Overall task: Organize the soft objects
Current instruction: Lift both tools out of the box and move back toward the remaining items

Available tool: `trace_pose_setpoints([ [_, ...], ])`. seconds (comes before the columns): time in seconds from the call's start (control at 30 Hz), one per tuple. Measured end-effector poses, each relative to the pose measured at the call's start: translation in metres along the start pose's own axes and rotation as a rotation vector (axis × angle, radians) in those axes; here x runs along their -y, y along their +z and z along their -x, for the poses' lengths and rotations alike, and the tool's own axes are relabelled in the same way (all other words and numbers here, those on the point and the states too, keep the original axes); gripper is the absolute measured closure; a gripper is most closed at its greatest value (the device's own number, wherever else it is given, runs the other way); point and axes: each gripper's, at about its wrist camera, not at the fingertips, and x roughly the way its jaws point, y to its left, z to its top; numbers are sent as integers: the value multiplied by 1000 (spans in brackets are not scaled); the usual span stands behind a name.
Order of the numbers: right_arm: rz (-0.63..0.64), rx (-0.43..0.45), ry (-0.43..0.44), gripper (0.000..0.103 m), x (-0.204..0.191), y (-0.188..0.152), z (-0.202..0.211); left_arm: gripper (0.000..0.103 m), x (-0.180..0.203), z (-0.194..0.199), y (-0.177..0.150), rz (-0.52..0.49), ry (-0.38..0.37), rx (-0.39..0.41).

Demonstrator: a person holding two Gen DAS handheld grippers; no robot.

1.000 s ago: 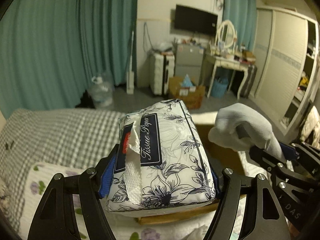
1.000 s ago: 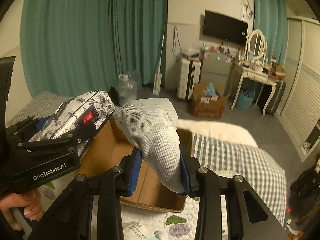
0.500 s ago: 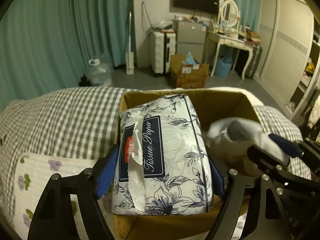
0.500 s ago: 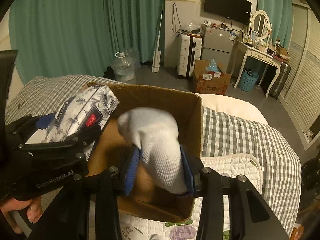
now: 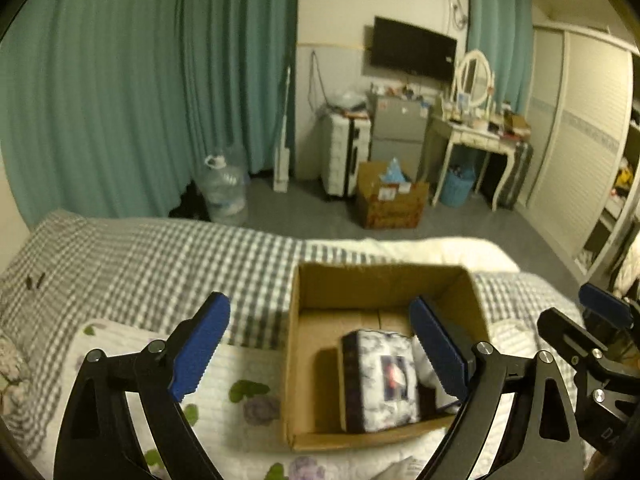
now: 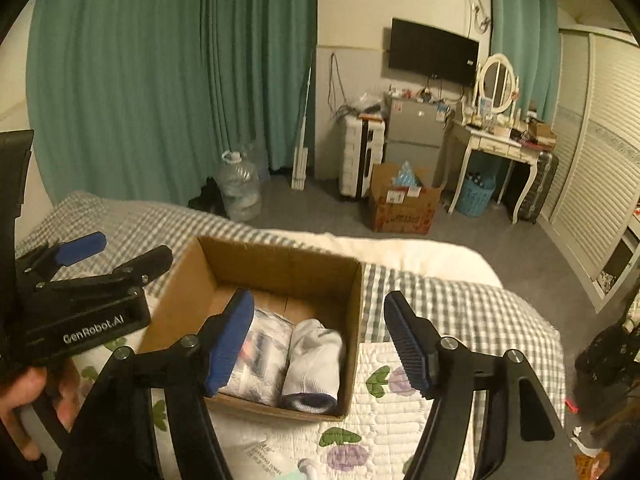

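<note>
Two things lie in one cardboard box point(image 6: 280, 268) on the bed point(image 6: 460, 304): one tissue pack point(image 6: 264, 352) and one white sock point(image 6: 316, 360). They rest side by side on the box floor, touching or nearly so, the pack to the left of the sock in the right wrist view. In the left wrist view the tissue pack point(image 5: 380, 376) sits in the lower centre of the frame, and the sock point(image 5: 424, 364) is mostly hidden behind the right blue pad. The long axis of the pack runs from the near wall of the box toward its far wall (it is blurred, so the print cannot be read). The sock lies parallel to it, with its darker cuff at the near wall.

There are two tools. The left tool point(image 5: 320, 348) has just been opening its jaws; they stand wide apart with nothing held between them, above the box point(image 5: 380, 284). The right tool point(image 6: 320, 344) has also just been opening, and its pads touch neither the sock nor the pack. The left tool point(image 6: 80, 280) also appears at the left edge of the right wrist view, with part of a hand point(image 6: 24, 396) under it.

On the floor behind stands one more cardboard box point(image 6: 404, 204).
</note>
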Motion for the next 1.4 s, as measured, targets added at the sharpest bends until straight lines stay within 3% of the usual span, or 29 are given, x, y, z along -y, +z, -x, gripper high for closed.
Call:
trace_pose_setpoints([
  [0.07, 1, 24, -1, 34, -1, 5, 20, 10, -4, 21, 4, 12, -11, 28],
  [0.4, 2, 160, -25, 9, -16, 21, 128, 10, -10, 125, 14, -20, -24, 150],
  [0.8, 0, 263, -33, 4, -17, 6, 241, 10, -17, 233, -4, -48, 8, 286],
  [0.9, 25, 292, -9, 0, -22, 0, 265, 0, -16, 248, -11, -61, 21, 319],
  [1.1, 41, 322, -14, 0, -25, -13, 297, 0, -19, 261, -27, -48, 22, 340],
  [1.4, 69, 336, -18, 0, -26, -33, 317, 0, -10, 258, -58, -75, 31, 302],
])
